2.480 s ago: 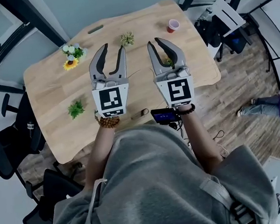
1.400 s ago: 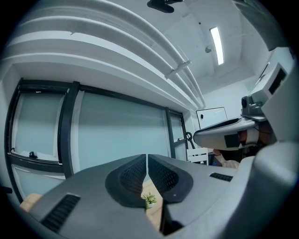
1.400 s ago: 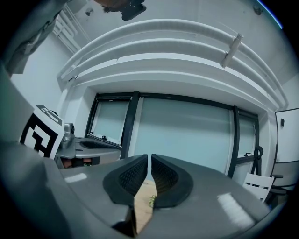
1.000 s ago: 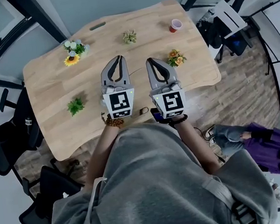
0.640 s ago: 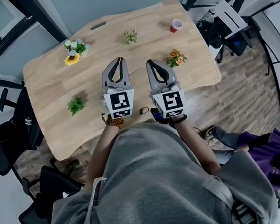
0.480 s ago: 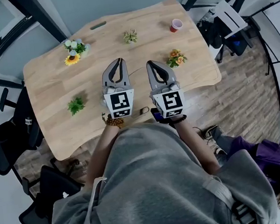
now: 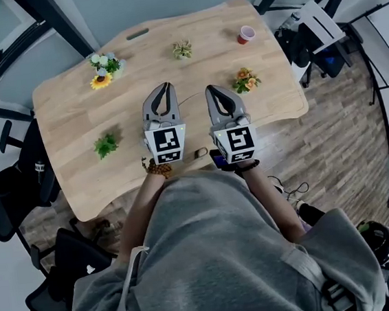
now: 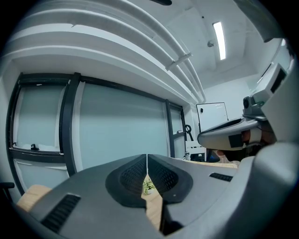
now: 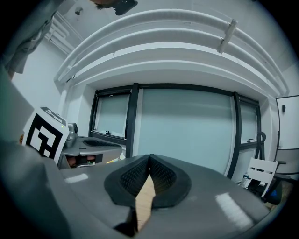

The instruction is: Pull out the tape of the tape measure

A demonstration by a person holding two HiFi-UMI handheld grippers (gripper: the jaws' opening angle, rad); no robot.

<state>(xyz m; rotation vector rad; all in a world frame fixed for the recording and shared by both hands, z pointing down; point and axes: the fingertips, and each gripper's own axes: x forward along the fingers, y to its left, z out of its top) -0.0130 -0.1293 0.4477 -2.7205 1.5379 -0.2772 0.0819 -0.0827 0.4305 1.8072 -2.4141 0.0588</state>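
Both grippers hang side by side over the near half of the wooden table point(image 7: 73, 122). My left gripper point(image 7: 162, 88) is shut with nothing between its pads; in the left gripper view its tips point(image 8: 147, 157) meet. My right gripper point(image 7: 214, 88) is shut and empty too, and its tips point(image 9: 149, 157) touch. A dark blue-black object point(image 7: 218, 160), possibly the tape measure, lies at the table's near edge, mostly hidden under the right gripper's marker cube. A small brown item point(image 7: 200, 153) lies beside it. No tape is seen drawn out.
On the table stand a sunflower posy point(image 7: 100, 71), a small green plant point(image 7: 104, 147), a succulent point(image 7: 182, 48), orange flowers point(image 7: 244, 79) and a red cup point(image 7: 245, 35). Black chairs point(image 7: 12, 191) stand at the left. Someone's dark head point(image 7: 380, 249) shows at the lower right.
Both grippers, open in the earliest frame, are now shut and sit lower and nearer my body. A person in purple crossed the floor at the lower right.
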